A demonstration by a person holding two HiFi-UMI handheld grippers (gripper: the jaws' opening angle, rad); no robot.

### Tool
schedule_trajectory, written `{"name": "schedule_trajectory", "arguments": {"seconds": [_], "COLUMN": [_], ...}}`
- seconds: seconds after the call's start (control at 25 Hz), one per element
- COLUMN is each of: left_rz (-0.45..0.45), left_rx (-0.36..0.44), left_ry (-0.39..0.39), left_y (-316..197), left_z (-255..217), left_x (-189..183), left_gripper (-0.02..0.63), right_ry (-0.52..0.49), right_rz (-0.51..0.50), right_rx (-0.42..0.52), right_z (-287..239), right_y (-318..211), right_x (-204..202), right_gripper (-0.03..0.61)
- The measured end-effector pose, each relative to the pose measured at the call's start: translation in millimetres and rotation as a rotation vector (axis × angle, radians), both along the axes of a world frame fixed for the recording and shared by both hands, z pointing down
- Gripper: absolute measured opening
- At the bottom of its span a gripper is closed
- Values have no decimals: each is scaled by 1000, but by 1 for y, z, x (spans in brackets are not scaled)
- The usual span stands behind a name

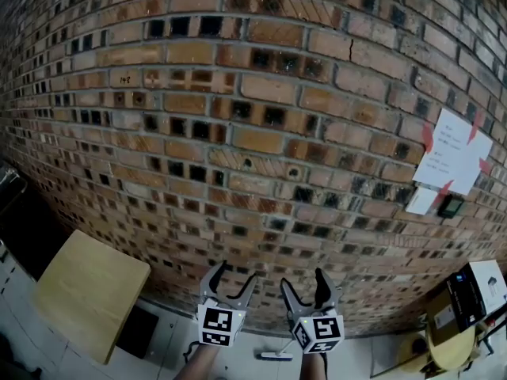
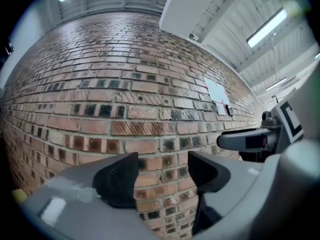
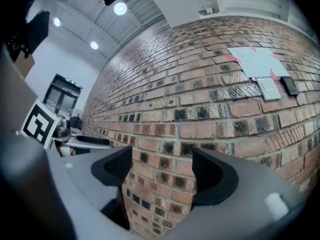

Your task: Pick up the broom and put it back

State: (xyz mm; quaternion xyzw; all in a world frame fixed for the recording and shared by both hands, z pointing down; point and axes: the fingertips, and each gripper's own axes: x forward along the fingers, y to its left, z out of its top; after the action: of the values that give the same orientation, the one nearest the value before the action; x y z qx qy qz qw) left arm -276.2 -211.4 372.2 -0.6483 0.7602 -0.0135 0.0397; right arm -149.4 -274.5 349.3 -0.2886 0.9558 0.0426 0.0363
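Both grippers are held level, side by side, facing a brick wall (image 1: 261,133). My left gripper (image 1: 238,279) is open with nothing between its jaws; in the left gripper view (image 2: 162,171) only bricks show through the gap. My right gripper (image 1: 303,282) is open and empty too, and the right gripper view (image 3: 162,169) shows only wall between its pads. Each gripper appears at the edge of the other's view: the right gripper (image 2: 250,140) and the left gripper (image 3: 85,141). A small pale bar with a thin stick (image 1: 275,355) lies on the floor between them; I cannot tell whether it is the broom.
A wooden table (image 1: 91,291) stands at the lower left with a dark box (image 1: 136,331) under it. White papers (image 1: 453,157) and a small black device (image 1: 450,206) are taped to the wall at right. Boxes (image 1: 475,291) and a yellow stool (image 1: 447,347) sit at the lower right.
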Motion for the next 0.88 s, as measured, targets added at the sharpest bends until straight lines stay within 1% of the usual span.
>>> {"name": "schedule_trajectory", "arguments": {"seconds": [0.16,0.32,0.52,0.68,0.88], "left_rz": [27,85,194,302,403], "left_rx": [-9,-24,-56,-84,-122], "left_ry": [0,-1,1,-5,-10], "left_y": [-16,-37,-69,-95,-118], "left_z": [0,4,15,25,39], "left_x": [5,25,67,112,155], "left_gripper": [312,313,313,313,313], "right_ry": [9,15,16,18,24], "right_rz": [10,48,138,226,337], "right_rx": [-3,-8,-29,-22,-49], "right_z": [2,5,13,21,36], "right_y": [-13,-29,-50,-66,-77], "right_x": [4,24,70,119,174], "right_gripper": [374,374,374,374,374]}}
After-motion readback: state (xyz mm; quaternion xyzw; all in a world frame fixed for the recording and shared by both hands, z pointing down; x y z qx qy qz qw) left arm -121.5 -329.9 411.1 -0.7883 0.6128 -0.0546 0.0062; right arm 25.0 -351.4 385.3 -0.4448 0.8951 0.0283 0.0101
